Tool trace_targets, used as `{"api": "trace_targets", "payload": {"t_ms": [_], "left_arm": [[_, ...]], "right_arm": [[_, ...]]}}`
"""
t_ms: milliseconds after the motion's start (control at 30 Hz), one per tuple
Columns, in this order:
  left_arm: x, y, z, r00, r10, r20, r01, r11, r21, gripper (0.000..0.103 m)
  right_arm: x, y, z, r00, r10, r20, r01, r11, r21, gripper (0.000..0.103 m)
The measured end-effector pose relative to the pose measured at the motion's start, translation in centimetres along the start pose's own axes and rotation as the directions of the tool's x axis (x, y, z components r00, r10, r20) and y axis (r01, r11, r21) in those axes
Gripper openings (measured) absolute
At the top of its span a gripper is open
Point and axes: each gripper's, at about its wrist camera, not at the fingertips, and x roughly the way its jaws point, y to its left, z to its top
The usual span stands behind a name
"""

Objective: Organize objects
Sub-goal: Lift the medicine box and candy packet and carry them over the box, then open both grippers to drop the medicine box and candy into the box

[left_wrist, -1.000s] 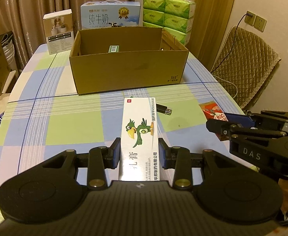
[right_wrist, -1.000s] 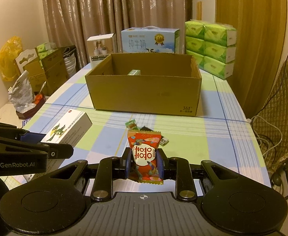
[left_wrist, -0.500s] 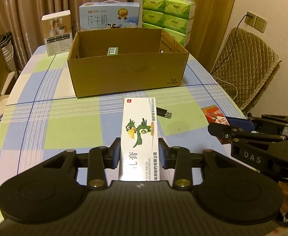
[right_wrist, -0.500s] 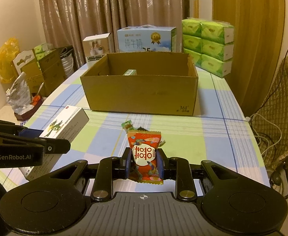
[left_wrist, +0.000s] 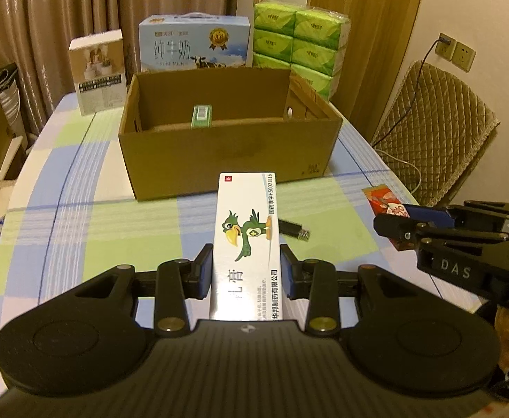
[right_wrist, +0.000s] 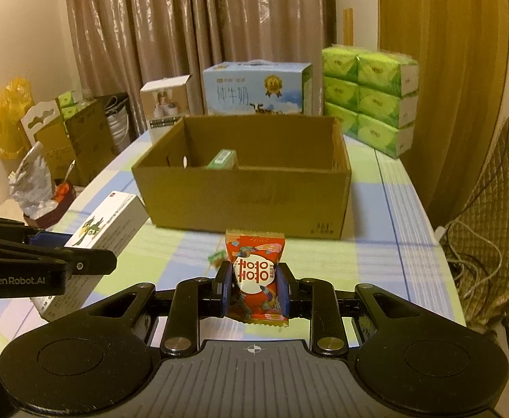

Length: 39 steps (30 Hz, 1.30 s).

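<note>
My left gripper (left_wrist: 247,271) is shut on a long white box with a green parrot (left_wrist: 249,230), held above the table and pointing at the open cardboard box (left_wrist: 226,153). My right gripper (right_wrist: 254,287) is shut on a red snack packet (right_wrist: 254,271), also held above the table in front of the cardboard box (right_wrist: 247,205). A small green carton (left_wrist: 201,115) stands inside the box. The white box also shows in the right wrist view (right_wrist: 104,224), and the packet in the left wrist view (left_wrist: 385,200).
A black USB stick (left_wrist: 294,230) and a small green wrapped candy (right_wrist: 216,256) lie on the checked tablecloth (left_wrist: 80,216). Behind the cardboard box stand a milk carton case (left_wrist: 193,47), a white product box (left_wrist: 98,71) and stacked green tissue packs (left_wrist: 299,45). A quilted chair (left_wrist: 435,132) is at the right.
Both grippers have risen and moved toward the cardboard box with their objects still held; more of the box's inside shows.
</note>
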Motion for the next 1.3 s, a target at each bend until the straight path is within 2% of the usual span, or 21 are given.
{"api": "trace_targets", "payload": {"t_ms": [367, 733, 967, 1300], "left_arm": [[2.2, 3.3, 7.1, 0.999, 0.02, 0.037, -0.021, 1.0, 0.02, 0.033], [7.5, 7.2, 15.4, 0.996, 0.084, 0.041, -0.086, 0.996, 0.038, 0.033], [12.3, 9.5, 17.8, 0.996, 0.09, -0.003, -0.09, 0.996, 0.01, 0.033], [17.2, 10.5, 18.6, 0.996, 0.085, -0.033, -0.086, 0.996, -0.009, 0.033]], "right_arm": [[3.9, -2.4, 7.1, 1.0, 0.024, 0.019, -0.025, 1.0, 0.018, 0.023], [10.0, -4.9, 14.7, 0.999, 0.026, 0.02, -0.027, 0.998, 0.062, 0.023], [13.7, -5.8, 16.2, 1.0, 0.02, -0.001, -0.02, 0.997, 0.078, 0.023], [16.6, -7.1, 16.1, 0.999, 0.011, -0.034, -0.007, 0.995, 0.096, 0.023]]}}
